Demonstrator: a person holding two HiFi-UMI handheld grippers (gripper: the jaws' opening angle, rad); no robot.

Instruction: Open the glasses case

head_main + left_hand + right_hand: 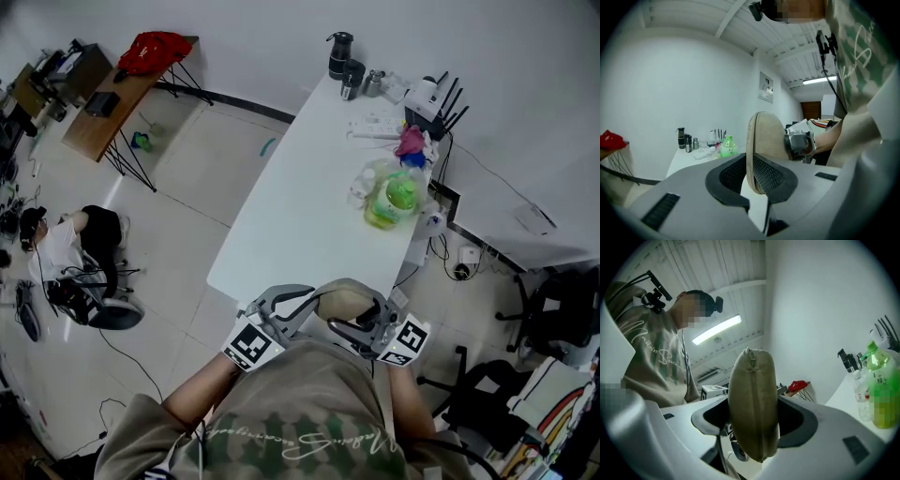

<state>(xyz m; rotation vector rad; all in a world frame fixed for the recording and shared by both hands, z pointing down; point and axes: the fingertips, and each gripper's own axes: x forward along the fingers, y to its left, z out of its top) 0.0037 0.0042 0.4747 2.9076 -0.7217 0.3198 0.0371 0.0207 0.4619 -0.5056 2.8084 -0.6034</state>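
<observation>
A tan, soft glasses case (349, 302) hangs in the air just in front of my chest, beyond the near end of the white table (281, 234), held between both grippers. My left gripper (307, 302) is at its left side. In the left gripper view the left gripper (752, 176) pinches the thin edge of the case (761, 136), its ribbed pads almost together. My right gripper (361, 323) holds the other side. In the right gripper view the right gripper (754, 420) clamps the case (753, 404) across its width, seam towards the camera.
Far along the table stand a green bottle (394, 199), clear bottles, black flasks (342, 54) and a router with antennas (429, 94). A wooden desk with a red bag (155, 49) is at the far left. A person (70, 246) sits at left. A black chair (562, 309) stands at right.
</observation>
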